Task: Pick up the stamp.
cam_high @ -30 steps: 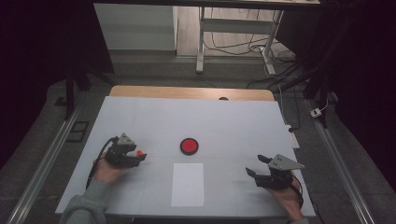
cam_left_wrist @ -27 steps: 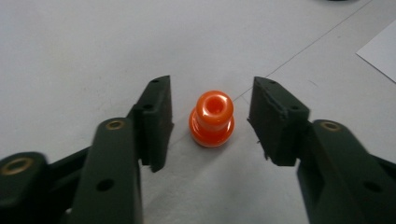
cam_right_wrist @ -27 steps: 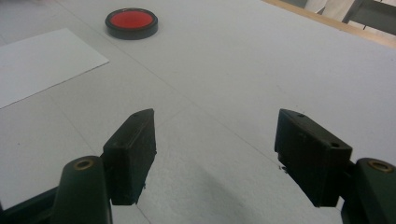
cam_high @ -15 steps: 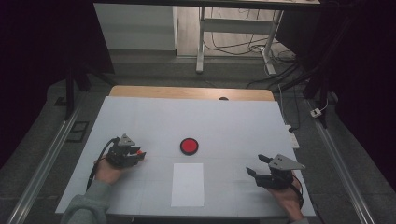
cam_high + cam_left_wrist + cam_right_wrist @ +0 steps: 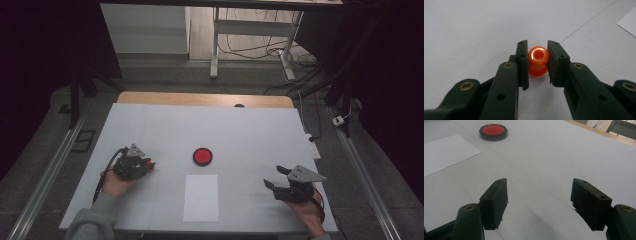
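Jaws of the left hand-held gripper (image 5: 537,63) have just been closing and now pinch the orange bead (image 5: 538,62) on the desk (image 5: 250,135). Right hand-held gripper (image 5: 539,202) sits released at the near right, so the pick-up appears secured and a lift looks ready.

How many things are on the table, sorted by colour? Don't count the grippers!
Orange: 1, the orange bead between the fingers of the left gripper
Red: 1, the red disc with a black rim
White: 1, the sheet of paper
Total: 3 things on the table
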